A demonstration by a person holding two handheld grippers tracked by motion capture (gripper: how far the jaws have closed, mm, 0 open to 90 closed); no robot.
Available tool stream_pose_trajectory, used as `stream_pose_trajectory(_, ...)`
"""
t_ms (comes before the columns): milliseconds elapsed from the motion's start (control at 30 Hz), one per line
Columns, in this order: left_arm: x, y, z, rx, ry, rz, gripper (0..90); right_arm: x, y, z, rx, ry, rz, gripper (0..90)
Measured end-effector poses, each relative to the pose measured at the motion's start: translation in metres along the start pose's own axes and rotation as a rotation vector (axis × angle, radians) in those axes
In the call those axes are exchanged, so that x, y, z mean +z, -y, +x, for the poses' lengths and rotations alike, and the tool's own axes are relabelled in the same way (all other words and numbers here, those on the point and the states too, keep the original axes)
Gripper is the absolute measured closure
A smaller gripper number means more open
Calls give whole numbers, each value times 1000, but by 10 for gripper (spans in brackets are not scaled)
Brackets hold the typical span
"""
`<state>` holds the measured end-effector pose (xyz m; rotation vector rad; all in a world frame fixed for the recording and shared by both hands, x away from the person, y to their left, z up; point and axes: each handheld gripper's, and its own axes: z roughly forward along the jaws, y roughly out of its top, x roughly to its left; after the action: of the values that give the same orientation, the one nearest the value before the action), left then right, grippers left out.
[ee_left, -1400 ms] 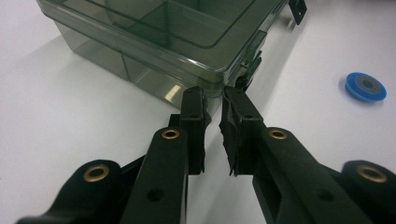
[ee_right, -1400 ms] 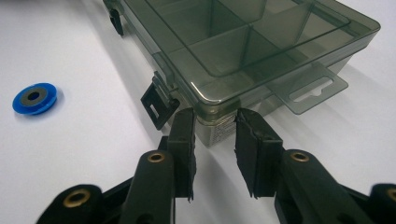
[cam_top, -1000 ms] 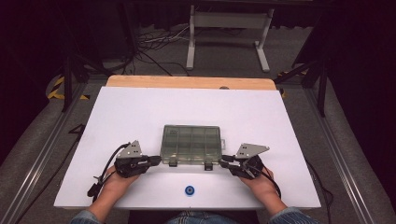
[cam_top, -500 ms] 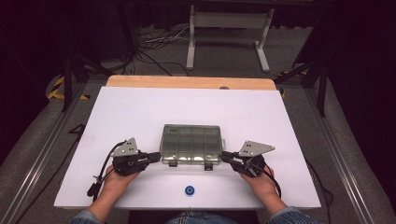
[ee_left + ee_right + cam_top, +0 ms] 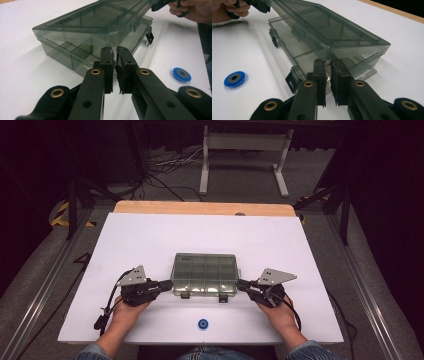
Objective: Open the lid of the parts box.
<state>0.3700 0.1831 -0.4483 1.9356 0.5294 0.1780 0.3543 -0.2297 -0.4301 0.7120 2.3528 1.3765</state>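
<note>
Both jaw pairs nearly shut at the box's front corners, lid cracked open.

Right gripper (image 5: 327,62): jaws have just been closing; a thin slot is left, tips set at the lid's near corner, and whether the pads pinch the rim cannot be told. Left gripper (image 5: 113,51): jaws narrow, unchanged from a second ago, tips against the opposite front corner. Compared with the earlier high frames, the right gripper has been drawn in against the compartment box (image 5: 205,274). Judged: a two-sided lift of the lid is being set up. The box sits at the middle of the white table (image 5: 150,235), toward the near edge. The gap under the raised lid (image 5: 332,30) and the hanging latches (image 5: 292,82) are seen from the gripper views; from the high view the box looks closed, and a blue disc (image 5: 202,323) is placed at the near edge between the hands.
</note>
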Motion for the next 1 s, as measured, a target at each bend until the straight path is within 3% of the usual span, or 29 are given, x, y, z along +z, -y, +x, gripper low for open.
stream_pose_trajectory(167, 0, 0, 0, -4, 2, -6, 829, 0, 0, 0, 3, -1, 42, 750)
stream_pose_trajectory(200, 0, 0, 0, -4, 1, -8, 826, 1, -1, 0, -1, 12, 63, 674)
stream_pose_trajectory(233, 0, 0, 0, -6, 2, -8, 826, 1, -1, 0, -1, 12, 63, 674)
stream_pose_trajectory(333, 1, 0, 0, -12, 6, -8, 824, 7, -4, 0, -4, 55, 92, 438)
stream_pose_trajectory(400, 1, 0, 0, -13, 7, -3, 819, 10, -8, -1, -14, 74, 115, 384)
stream_pose_trajectory(567, 2, 0, 0, -6, 6, 2, 803, 10, -16, -2, -31, 106, 100, 373)
stream_pose_trajectory(667, 4, 1, 0, -8, 19, 12, 726, 9, -20, -4, -33, 110, 96, 372)
stream_pose_trajectory(1000, 12, 0, -7, 42, 42, 68, 629, 4, -35, -9, -42, 120, 79, 371)
